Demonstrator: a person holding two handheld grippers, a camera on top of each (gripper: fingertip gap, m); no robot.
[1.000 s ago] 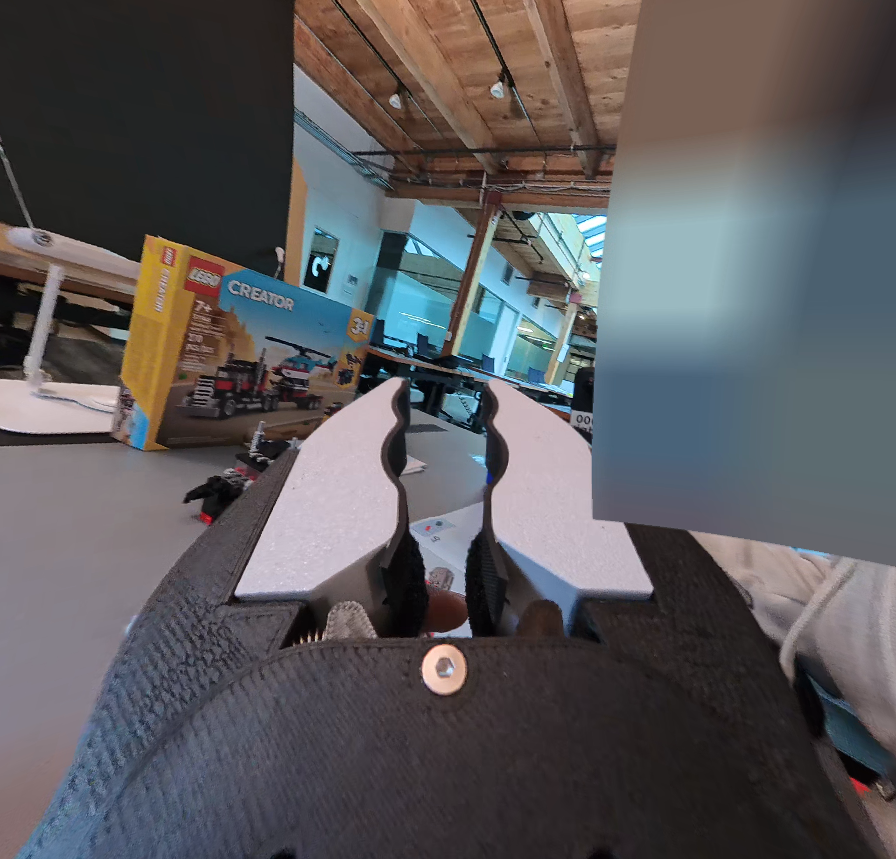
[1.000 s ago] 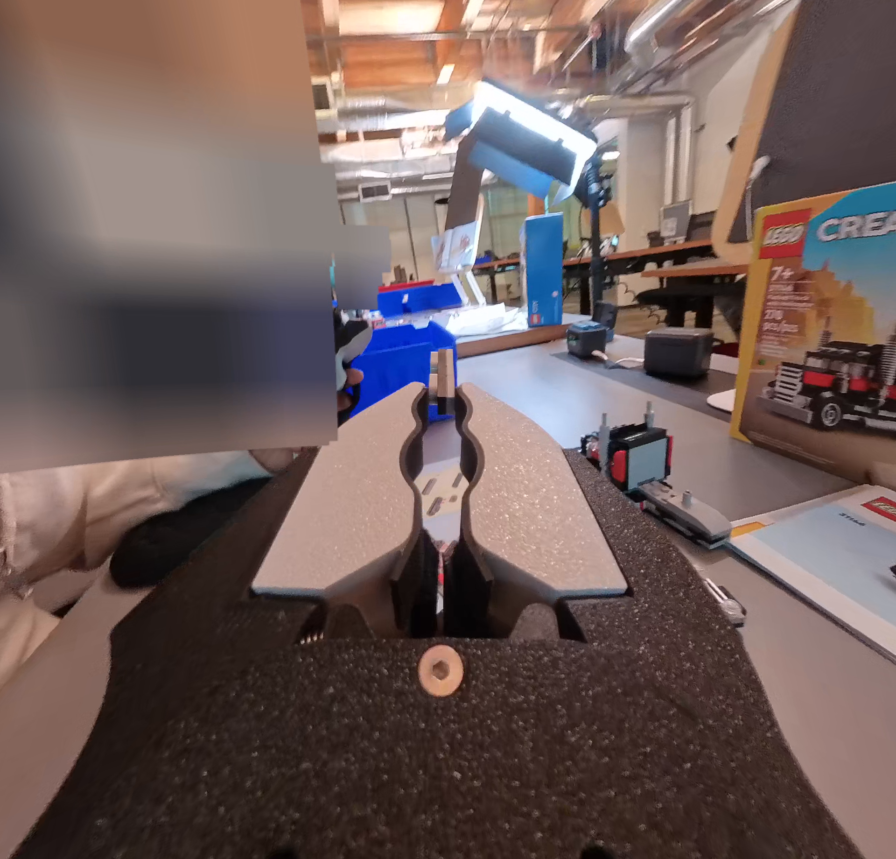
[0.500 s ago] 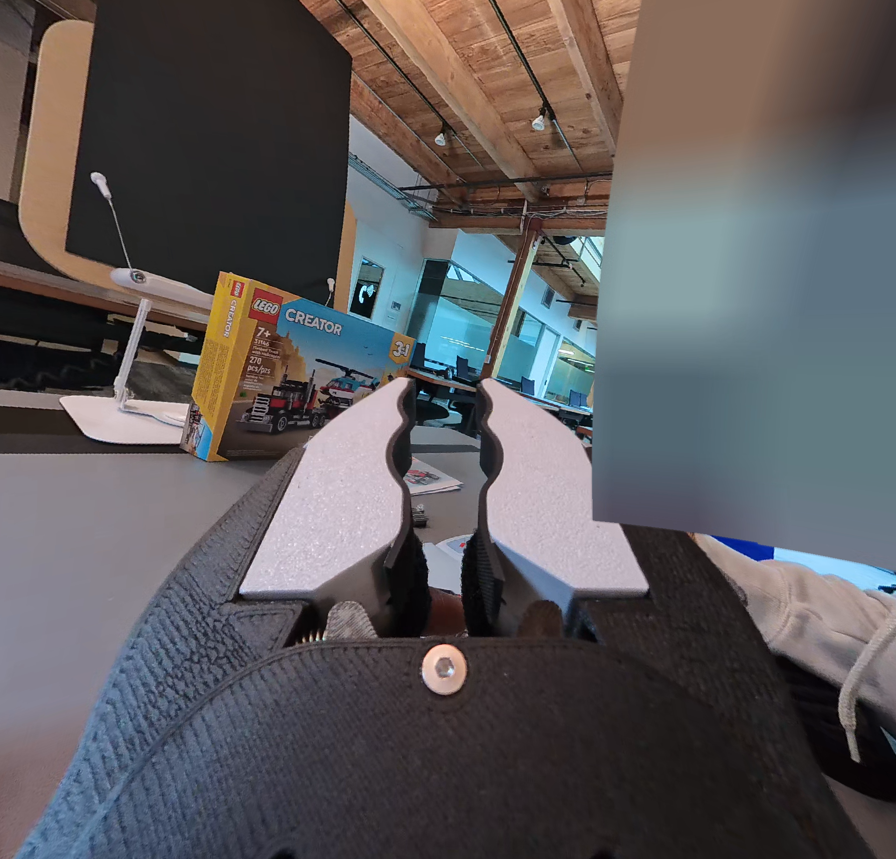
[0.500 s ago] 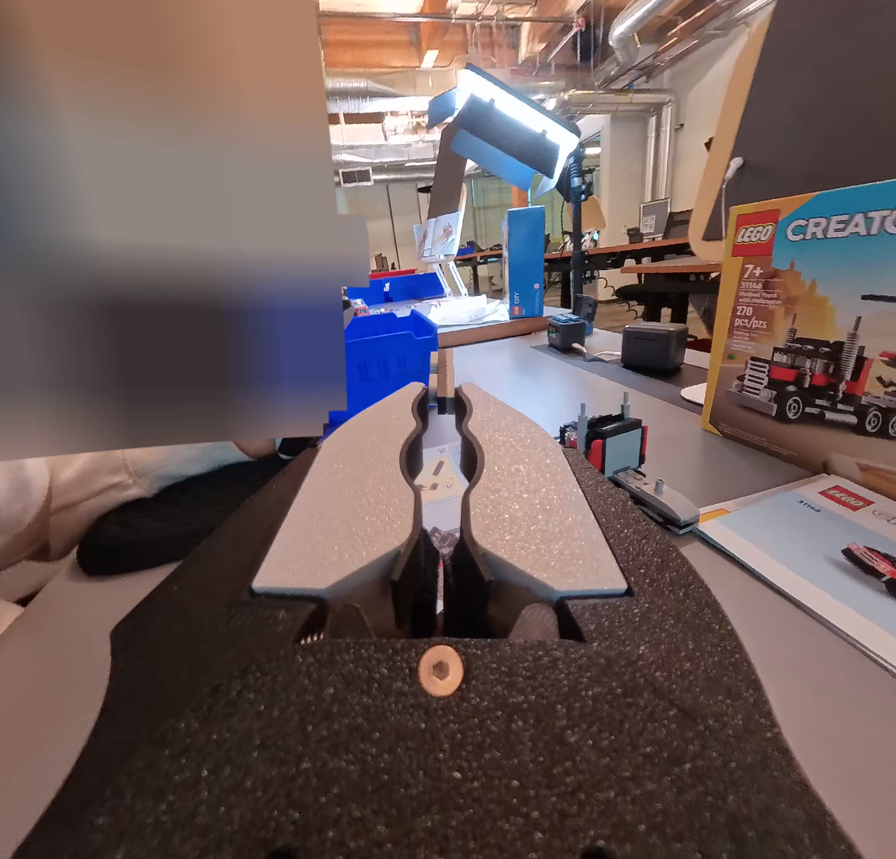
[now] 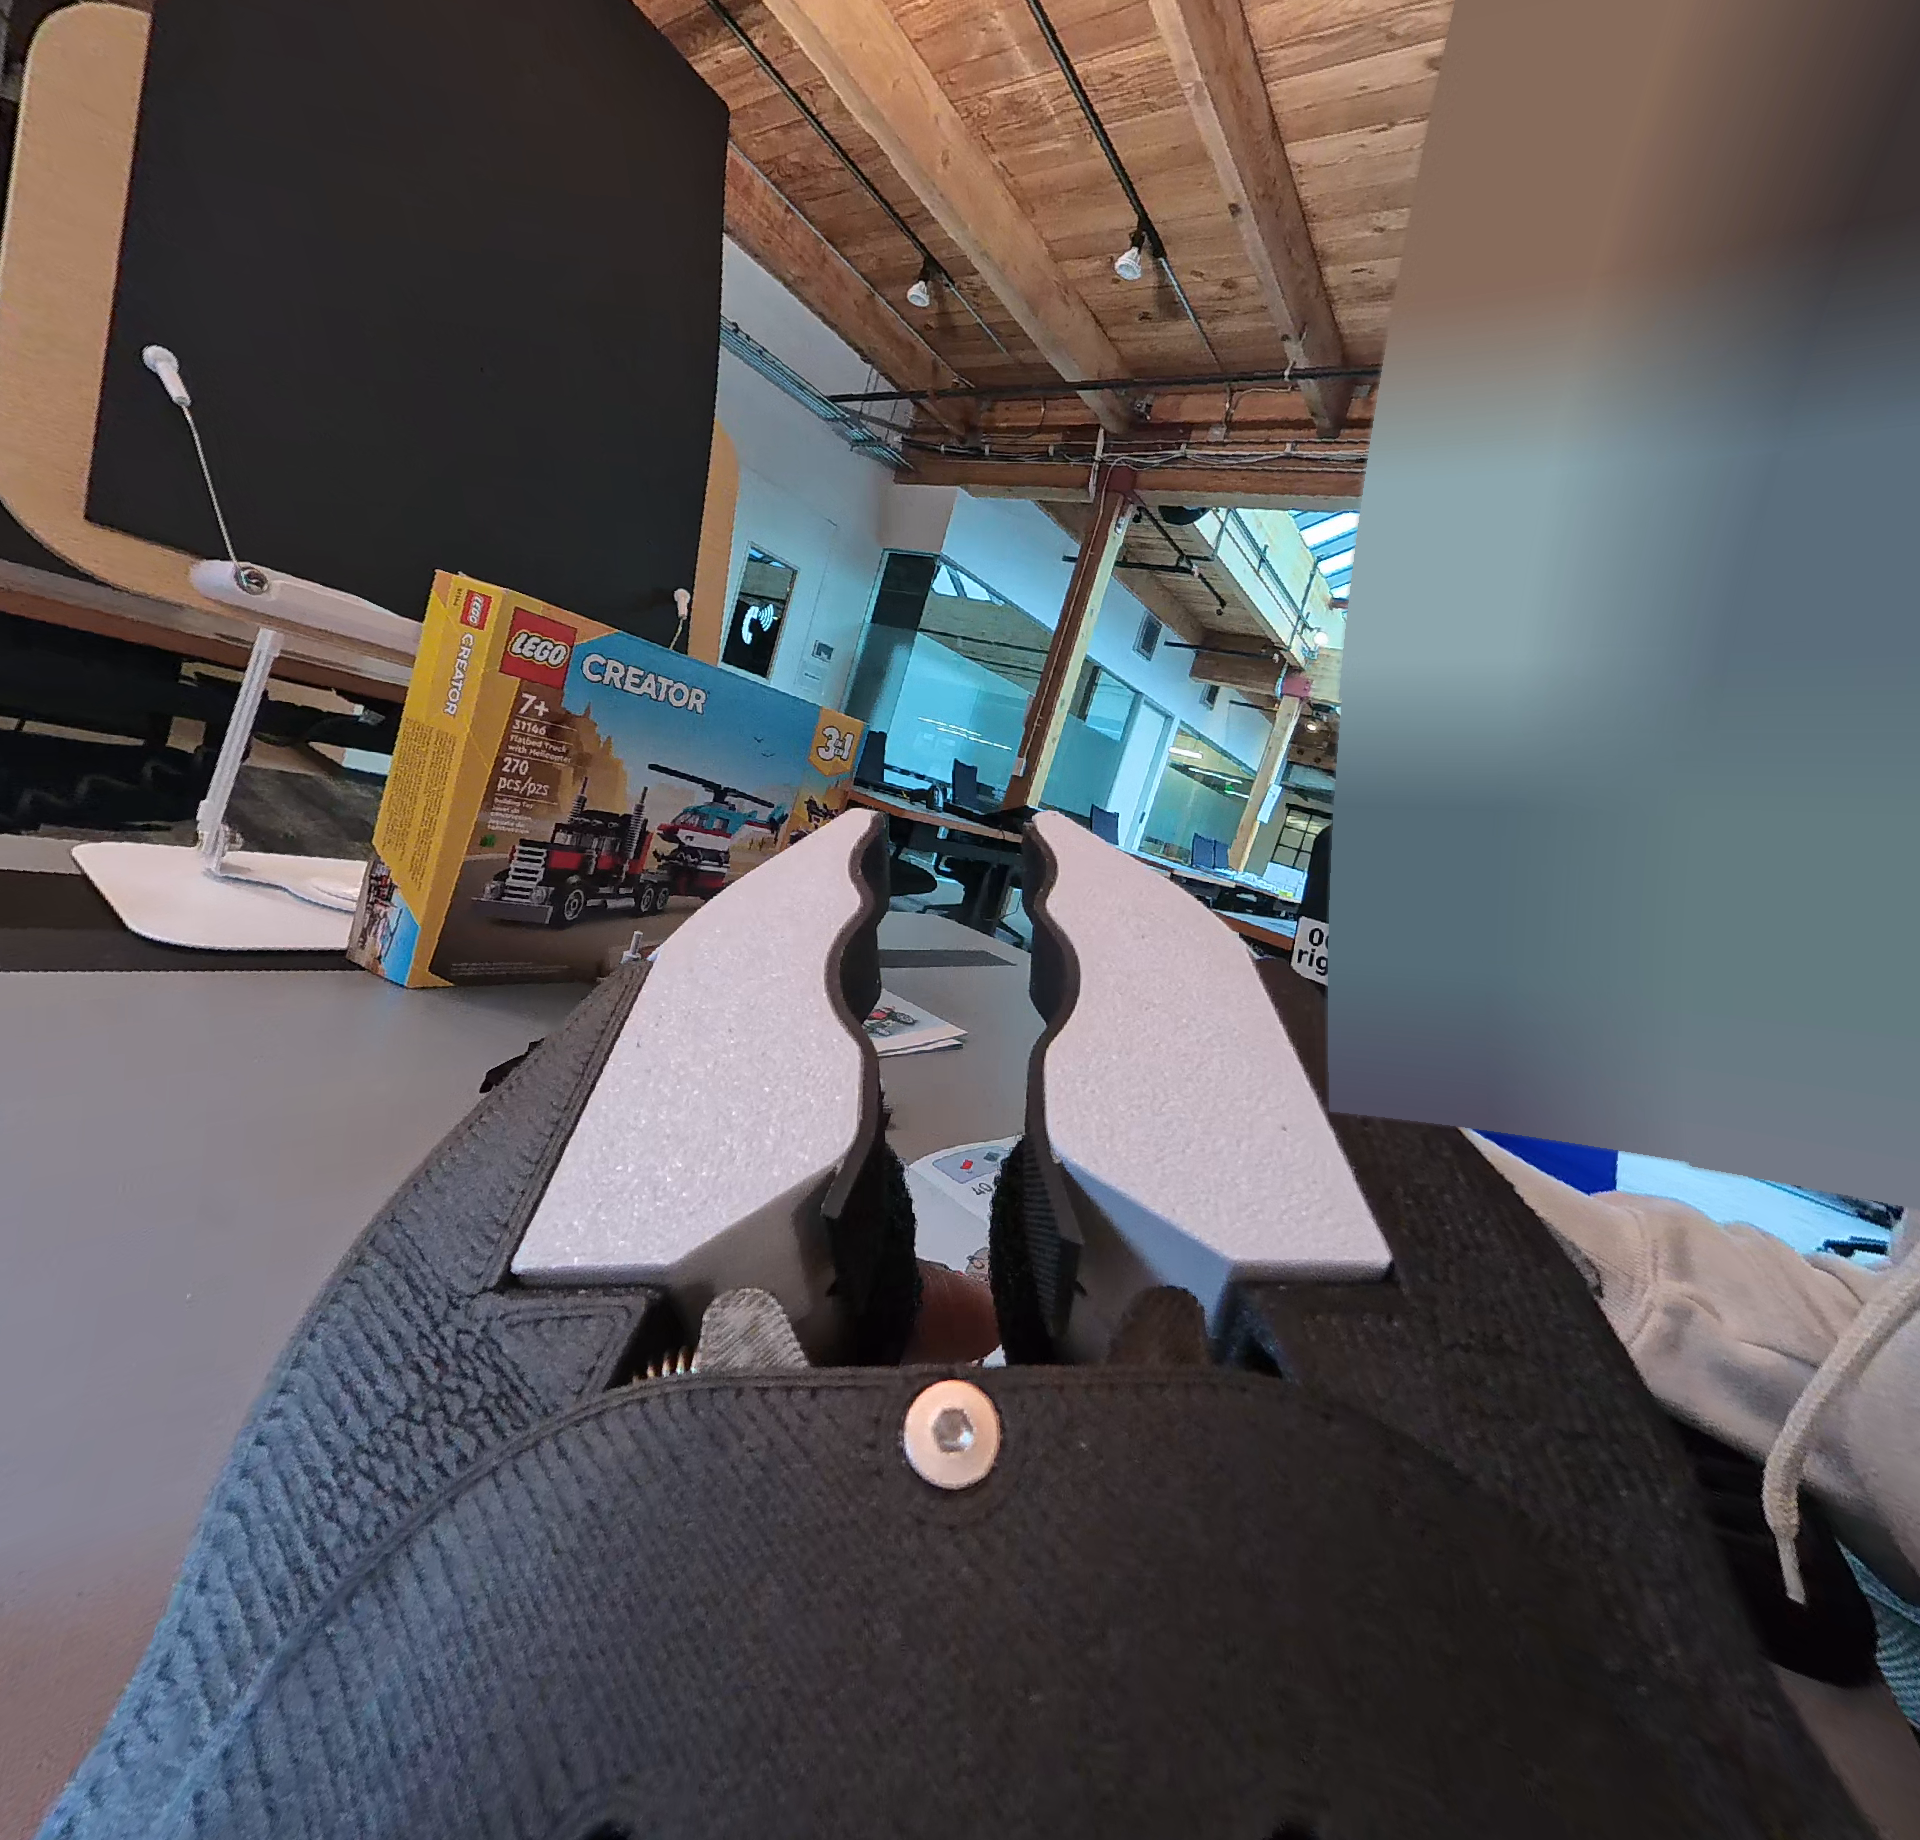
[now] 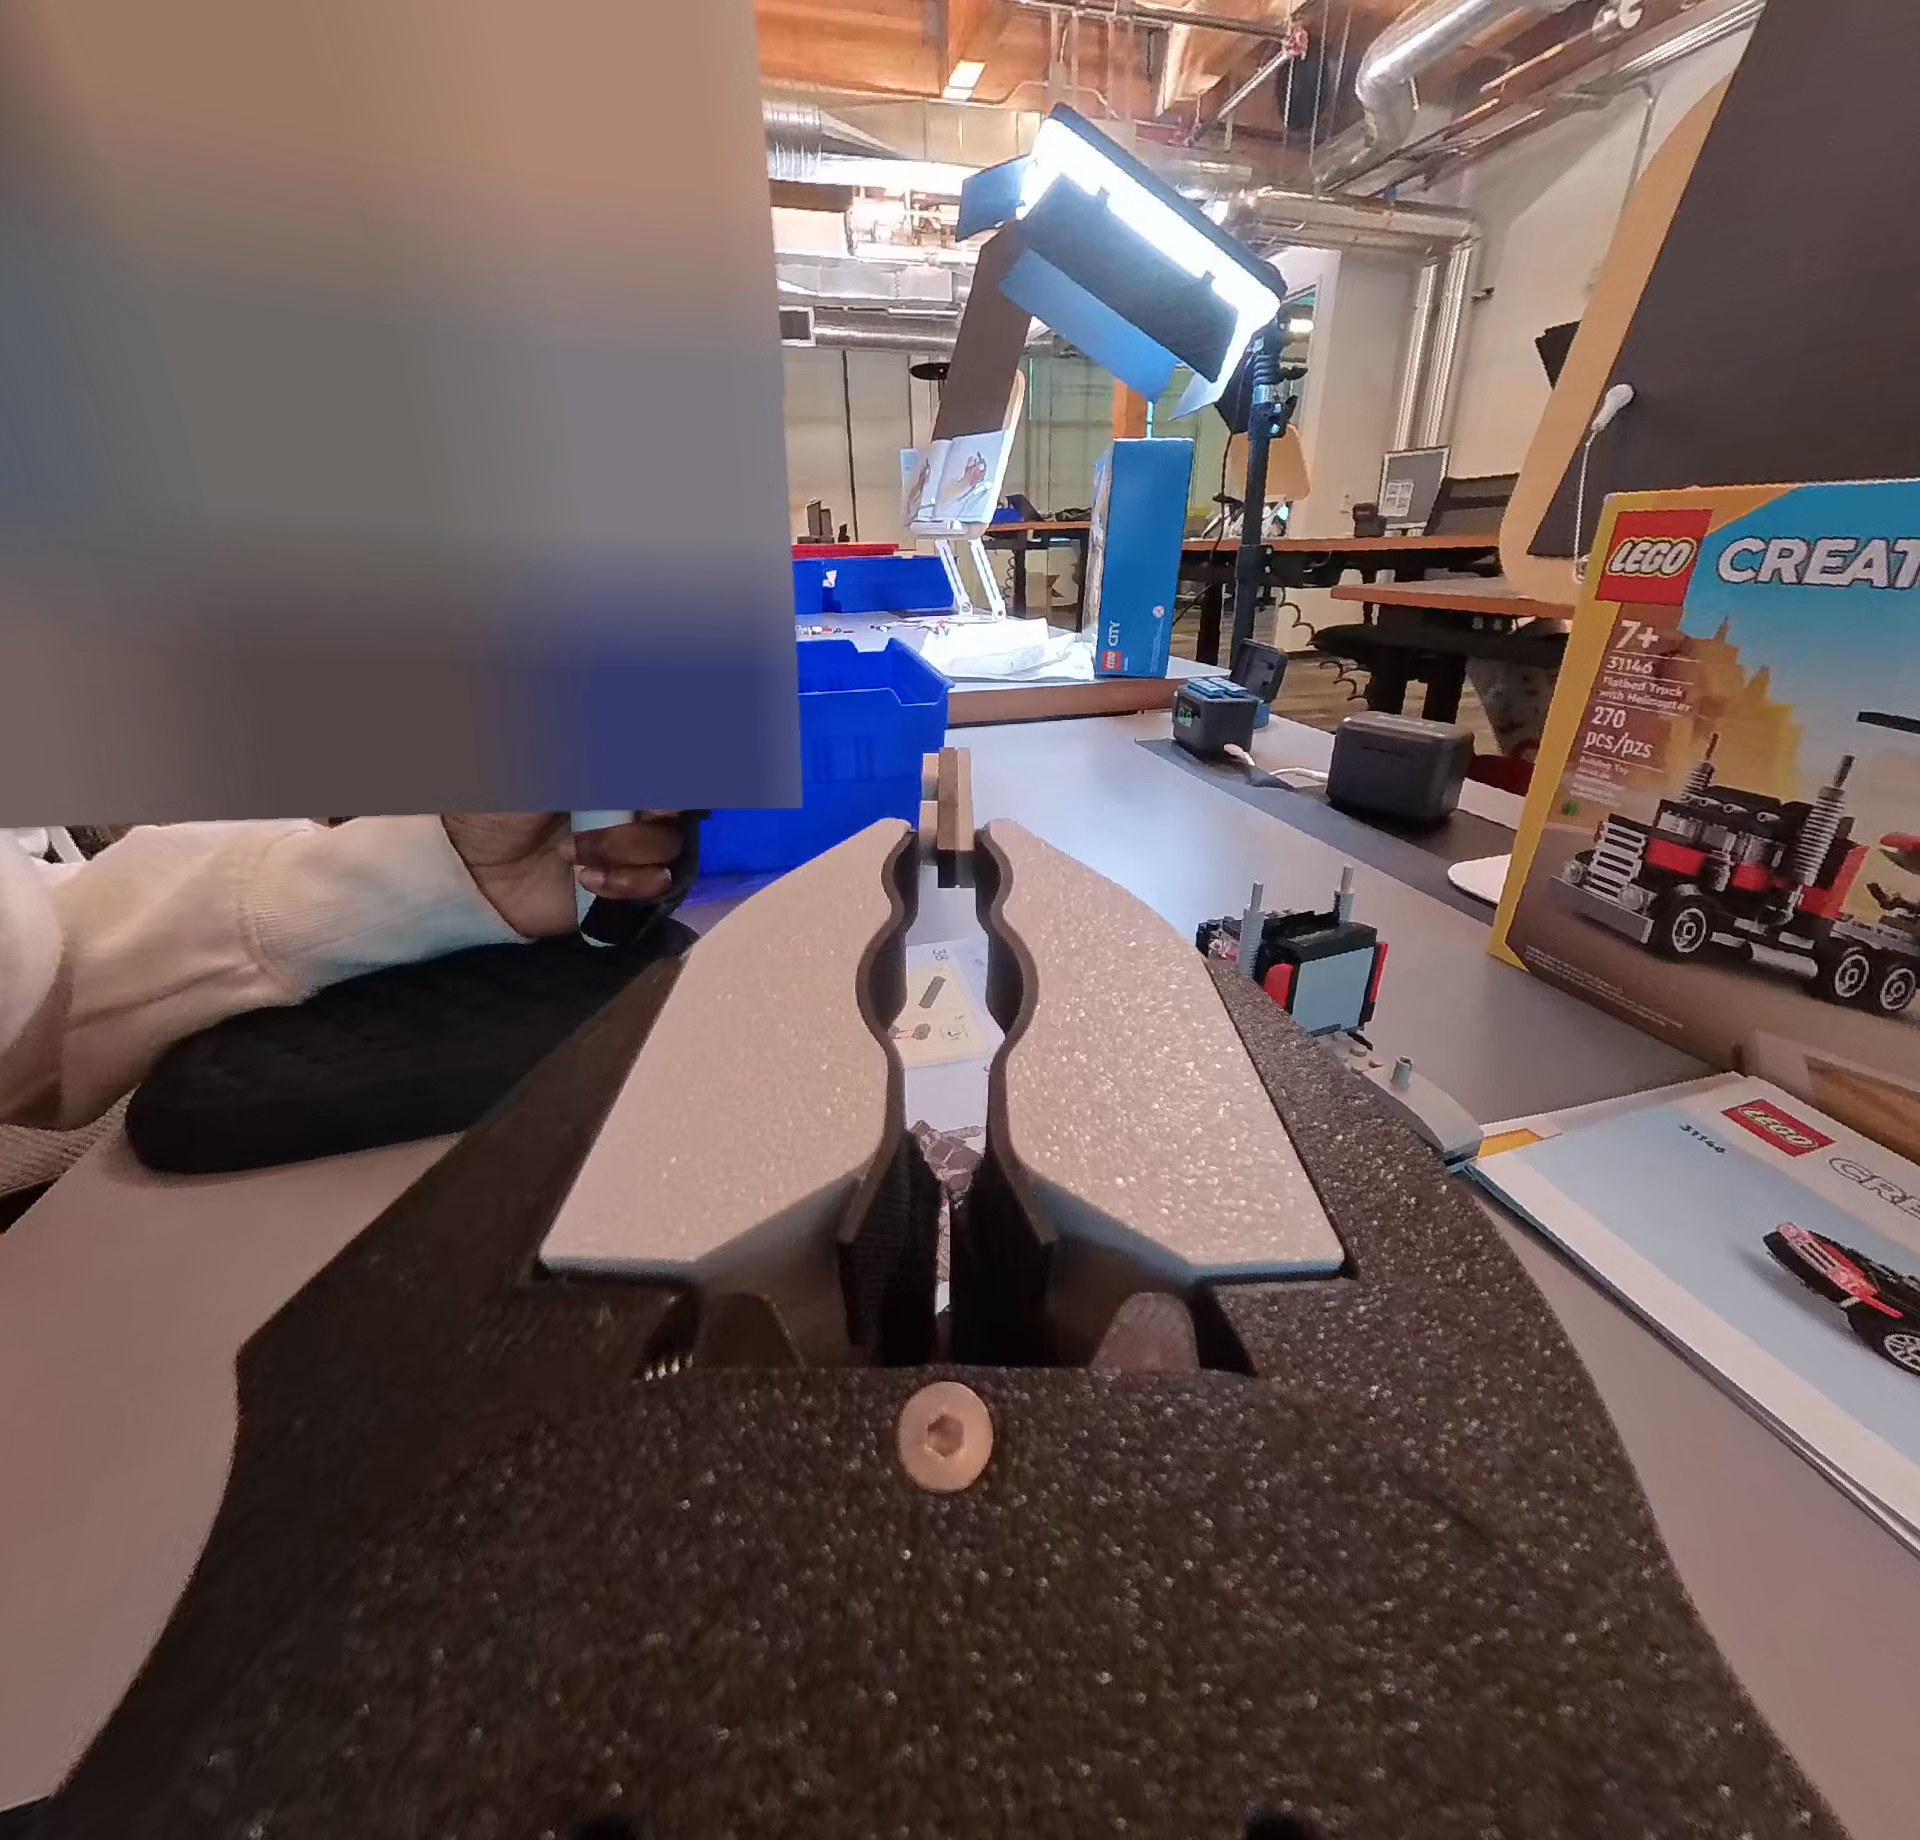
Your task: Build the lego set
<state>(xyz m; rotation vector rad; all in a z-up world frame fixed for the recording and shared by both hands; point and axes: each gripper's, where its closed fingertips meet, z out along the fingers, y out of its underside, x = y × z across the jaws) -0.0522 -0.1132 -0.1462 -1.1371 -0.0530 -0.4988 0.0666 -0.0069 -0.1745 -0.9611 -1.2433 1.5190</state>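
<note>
Two grippers over the grey table point(image 5: 208, 1167), and both are low to it. The left gripper point(image 5: 954, 855) points toward the far side with its grey fingers point(image 5: 727, 1063) parted, a clear gap between the tips and nothing held in it. Beyond them, to the left, the lego box point(image 5: 582, 782) stands upright on the table, yellow on its side and blue on its front, with a white stand point(image 5: 208, 886) just beside it, farther left. A folded leaflet point(image 5: 904, 1027) lies flat on the table past the fingertips.

Over to the right gripper point(image 6: 948, 834): its jaws are nearly together and pinch a small tan piece point(image 6: 954, 803) that sticks up from the very tips. To the right of it, the partly built truck cab point(image 6: 1304, 954), black and red with a pale blue panel, sits on the table, and a grey lego piece point(image 6: 1418, 1104) lies just nearer than it. The instruction booklet point(image 6: 1714, 1240) lies flat at the near right, and the lego box rises behind it. Through the gap between the fingers, an open instruction page point(image 6: 940, 1001) shows on the table. On the left, a person's hand point(image 6: 561, 871) in a pale sleeve point(image 6: 229, 949) grips a dark handle, and a blue bin point(image 6: 862, 751) stands just behind it.
</note>
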